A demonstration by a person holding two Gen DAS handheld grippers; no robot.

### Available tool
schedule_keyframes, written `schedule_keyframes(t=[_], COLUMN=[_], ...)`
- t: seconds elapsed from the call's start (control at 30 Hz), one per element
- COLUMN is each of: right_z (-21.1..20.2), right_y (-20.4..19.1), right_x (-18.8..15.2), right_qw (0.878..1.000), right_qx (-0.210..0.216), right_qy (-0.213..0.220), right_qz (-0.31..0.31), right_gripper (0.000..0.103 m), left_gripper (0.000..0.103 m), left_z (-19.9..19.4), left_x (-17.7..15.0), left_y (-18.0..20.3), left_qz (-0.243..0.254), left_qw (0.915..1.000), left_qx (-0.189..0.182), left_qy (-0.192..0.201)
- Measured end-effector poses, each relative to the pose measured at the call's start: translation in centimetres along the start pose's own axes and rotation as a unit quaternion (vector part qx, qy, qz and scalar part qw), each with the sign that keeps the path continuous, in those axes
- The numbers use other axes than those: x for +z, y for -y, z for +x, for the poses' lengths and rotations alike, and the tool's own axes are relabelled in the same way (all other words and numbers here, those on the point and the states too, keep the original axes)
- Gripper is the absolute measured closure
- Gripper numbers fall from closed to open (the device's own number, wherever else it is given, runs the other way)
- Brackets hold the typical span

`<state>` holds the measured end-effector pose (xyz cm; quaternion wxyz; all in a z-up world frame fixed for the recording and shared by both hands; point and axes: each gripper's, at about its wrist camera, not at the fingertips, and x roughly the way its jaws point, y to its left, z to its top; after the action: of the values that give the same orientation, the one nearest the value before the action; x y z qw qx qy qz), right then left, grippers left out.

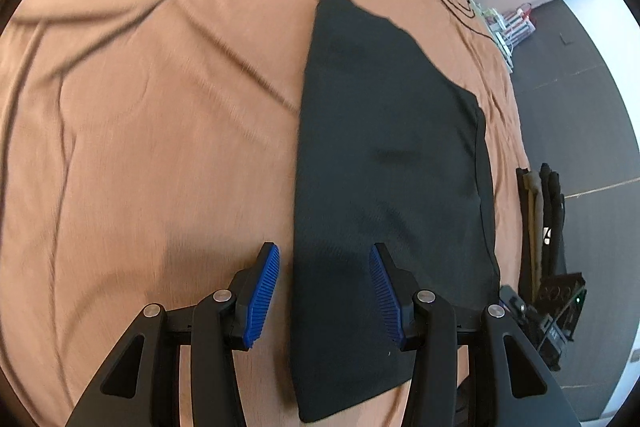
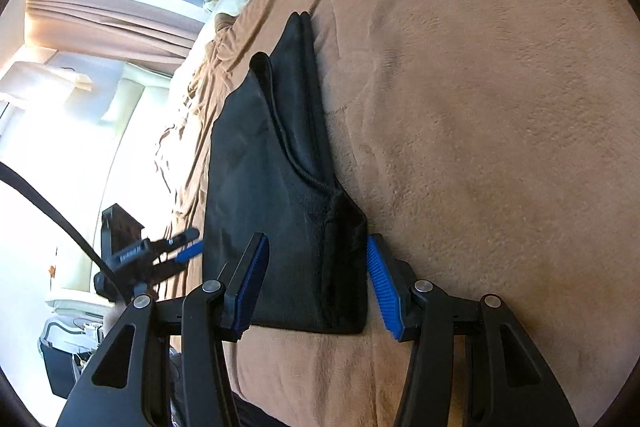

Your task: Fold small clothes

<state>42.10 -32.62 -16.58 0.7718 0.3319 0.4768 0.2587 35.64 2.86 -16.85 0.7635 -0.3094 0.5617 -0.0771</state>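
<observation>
I see a black garment (image 1: 384, 155) lying flat on the brown blanket (image 1: 152, 131), its long axis running straight ahead of both tongs. My right tongs (image 2: 316, 283) straddle its near corner, jaws apart, gripping nothing. My left tongs (image 1: 324, 295), also parted and empty, hover over its left edge.

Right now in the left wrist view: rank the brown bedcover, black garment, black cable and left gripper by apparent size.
1. brown bedcover, fills most of the view.
2. black garment.
3. left gripper, but it sits right at the lens, so its rank against the garment is unsure.
4. black cable, thin and far.
</observation>
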Motion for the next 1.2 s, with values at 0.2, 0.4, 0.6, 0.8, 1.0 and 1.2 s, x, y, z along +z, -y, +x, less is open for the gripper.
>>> schedule_keyframes(t=[0.2,0.4,0.6,0.8,1.0,1.2], right_z=[0.4,0.6,0.5,-0.4,-0.8,-0.5], right_y=[0.4,0.2,0.1,-1.1,-1.9,-2.7], right_x=[0.6,-0.6,-0.7,-1.3,-2.8,-4.4], right_qw=[1.0,1.0,1.0,1.0,0.999,0.993], right_qx=[0.009,0.02,-0.001,0.003,0.02,0.023], right_qy=[0.001,-0.003,-0.009,0.0,-0.011,-0.058], right_qz=[0.015,0.016,0.006,-0.024,-0.046,-0.1], right_gripper=[0.055,0.057,0.093,0.096,0.096,0.096], left_gripper=[0.054,0.054,0.075,0.098,0.098,0.098], left_z=[-0.3,-0.4,-0.3,-1.1,-3.2,-5.0], left_x=[-2.1,-3.7,-5.1,-5.5,-5.8,-6.6], left_y=[-1.1,-1.7,-2.2,-2.2,-1.9,-2.8], left_qz=[-0.029,-0.058,-0.073,-0.059,-0.025,-0.008], left_qw=[0.9988,0.9953,0.9939,0.9953,0.9974,0.9976], left_qx=[-0.039,-0.077,-0.081,-0.075,-0.066,-0.062], left_qy=[-0.002,-0.008,-0.011,-0.014,-0.017,-0.029])
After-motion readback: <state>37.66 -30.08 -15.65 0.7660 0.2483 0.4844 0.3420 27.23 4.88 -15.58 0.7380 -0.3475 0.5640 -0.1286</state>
